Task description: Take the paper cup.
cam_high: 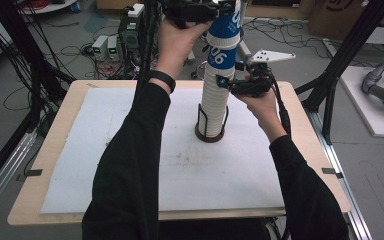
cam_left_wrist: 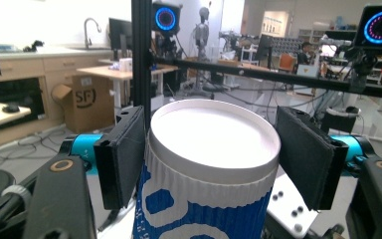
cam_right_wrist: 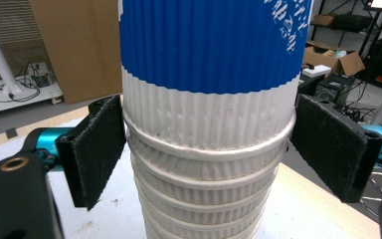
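Two tools work one tall stack of paper cups [cam_high: 216, 95] that stands upright in a dark wire holder [cam_high: 210, 129] near the middle of the surface [cam_high: 130, 150], on its white mat. The left tool [cam_high: 196, 10] is up at the very top of the stack, around the top cup [cam_left_wrist: 209, 164], an upside-down blue and white ribbed cup. In the left gripper view its jaws stand spread on either side of that cup: the left pad sits right against the cup wall or nearly so, while the right pad stands clear with a visible gap. The right tool [cam_high: 245, 82] is lower down, at the band of white cup rims just under the blue cups. In the right gripper view its jaws are likewise spread, one pad close beside the rims and the other apart from them, so neither tool is pinching anything yet.

My reading is that the step in hand is separating the top cup from the stack: the right tool is placed to brace the cups below, and the left to take the top one. The next move calls for pressing the right jaws onto the lower cups, pressing the left jaws onto the top cup, then drawing it straight up so the stack does not lean or lift out of the holder.
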Tool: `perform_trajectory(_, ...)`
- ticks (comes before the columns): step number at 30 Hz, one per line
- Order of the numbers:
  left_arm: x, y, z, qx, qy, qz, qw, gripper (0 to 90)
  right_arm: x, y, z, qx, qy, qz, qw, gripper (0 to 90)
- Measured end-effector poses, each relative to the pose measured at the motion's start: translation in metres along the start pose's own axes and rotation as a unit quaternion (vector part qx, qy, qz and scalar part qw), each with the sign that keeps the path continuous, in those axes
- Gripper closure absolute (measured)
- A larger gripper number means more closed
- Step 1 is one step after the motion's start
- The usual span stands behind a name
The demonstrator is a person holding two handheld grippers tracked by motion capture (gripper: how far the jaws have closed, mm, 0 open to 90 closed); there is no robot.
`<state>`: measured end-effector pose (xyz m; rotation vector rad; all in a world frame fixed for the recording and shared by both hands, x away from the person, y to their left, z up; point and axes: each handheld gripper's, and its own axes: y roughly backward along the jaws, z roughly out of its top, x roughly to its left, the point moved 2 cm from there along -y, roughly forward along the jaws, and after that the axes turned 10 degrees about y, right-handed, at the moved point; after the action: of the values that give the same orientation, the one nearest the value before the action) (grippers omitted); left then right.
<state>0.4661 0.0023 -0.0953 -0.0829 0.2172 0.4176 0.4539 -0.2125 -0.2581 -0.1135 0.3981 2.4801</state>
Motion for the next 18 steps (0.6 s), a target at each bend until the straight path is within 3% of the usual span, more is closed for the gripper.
perform_trajectory(8,-0.008,0.014,0.012,-0.015,-0.012,0.002,0.9998,30.2,0.000,0.000,0.000,-0.001,0.002,-0.002,1.0000,14.8)
perform_trajectory(18,-0.018,0.048,0.018,-0.011,-0.024,0.003,0.9997,30.2,0.000,-0.001,0.000,-0.001,0.002,-0.003,1.0000,14.8)
